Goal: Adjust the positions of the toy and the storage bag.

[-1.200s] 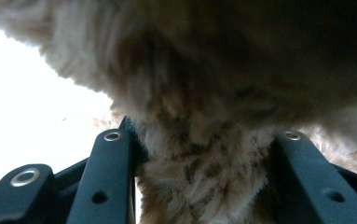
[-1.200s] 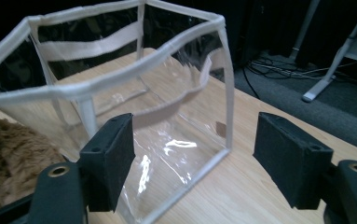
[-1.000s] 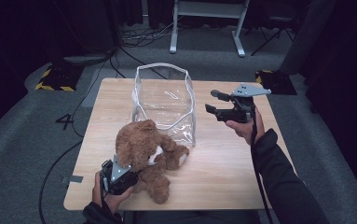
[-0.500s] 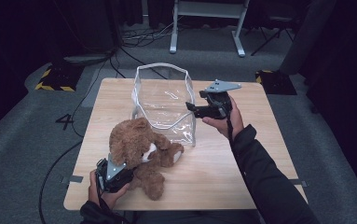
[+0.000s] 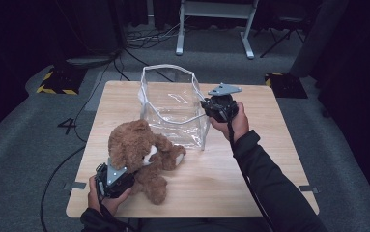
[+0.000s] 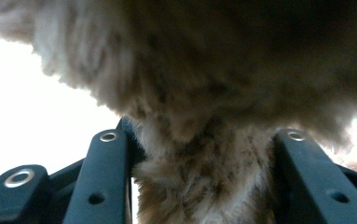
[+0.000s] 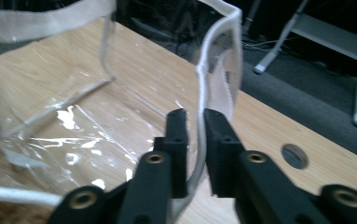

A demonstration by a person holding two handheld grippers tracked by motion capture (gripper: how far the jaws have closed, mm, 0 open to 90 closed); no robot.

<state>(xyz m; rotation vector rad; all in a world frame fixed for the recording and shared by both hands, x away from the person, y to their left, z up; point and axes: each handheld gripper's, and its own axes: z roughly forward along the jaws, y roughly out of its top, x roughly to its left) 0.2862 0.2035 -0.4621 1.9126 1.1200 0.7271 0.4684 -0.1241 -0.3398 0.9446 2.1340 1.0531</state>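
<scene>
One overhead camera, two riding cameras

The high view looks forward and down over the bench (image 5: 269,159); each riding camera looks along its own jaws, the left pressed against the teddy bear (image 6: 204,93) (fur only), the right close to the clear bag (image 7: 213,79).

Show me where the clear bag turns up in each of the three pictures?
High view: the bag stands upright at mid-table, behind the teddy, its right rim at the right gripper.
Left gripper view: I can't make it out; brown fur is up close.
Right gripper view: the bag spreads across the left and centre, its white rim pinched between the fingers.
Shared landmark: the wooden table.
</scene>
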